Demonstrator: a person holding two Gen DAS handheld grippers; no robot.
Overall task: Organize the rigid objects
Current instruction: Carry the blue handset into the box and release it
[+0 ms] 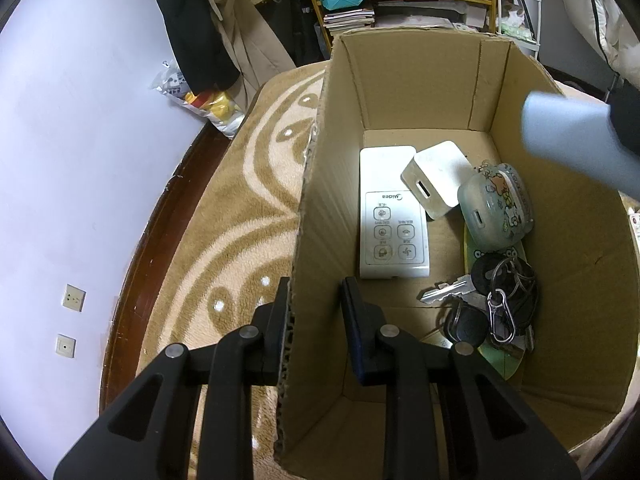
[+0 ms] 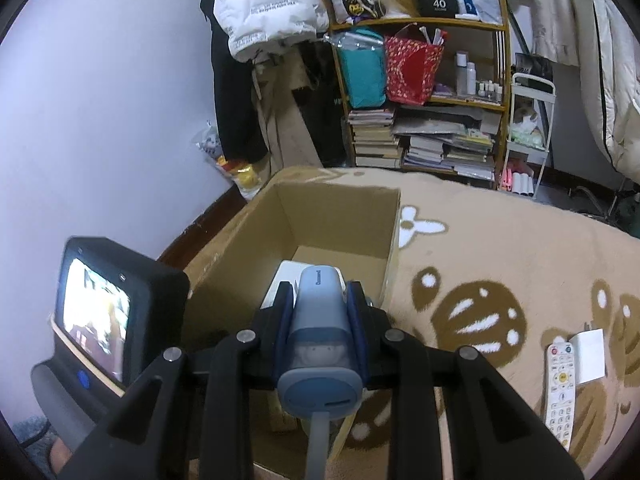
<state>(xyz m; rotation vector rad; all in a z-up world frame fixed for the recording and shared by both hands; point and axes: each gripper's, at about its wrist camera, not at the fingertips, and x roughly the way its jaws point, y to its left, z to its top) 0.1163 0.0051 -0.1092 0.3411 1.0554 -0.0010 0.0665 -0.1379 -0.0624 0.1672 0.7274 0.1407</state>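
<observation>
1. You are clamping the left gripper (image 1: 316, 312) on the left wall of the open brown cardboard box (image 1: 420, 80), one finger outside and one inside, steadying it on the tan patterned blanket (image 1: 224, 208).
2. You are pinching a grey-blue plastic handheld device (image 2: 322, 320) between the pads of the right gripper (image 2: 320, 300), its nose pointing ahead over the box's near edge; it is not yet inside.
3. Ahead of the left fingers, the box is already holding a white flat remote control (image 1: 394, 220), a white charger cube (image 1: 438, 184), a clear cartoon-printed earbud case (image 1: 496, 208) and a bunch of keys (image 1: 484, 300).
4. Right of the right gripper, a white button remote (image 2: 560, 388) and a white plug adapter (image 2: 590, 354) are lying on the blanket, apparently awaiting collection.
</observation>
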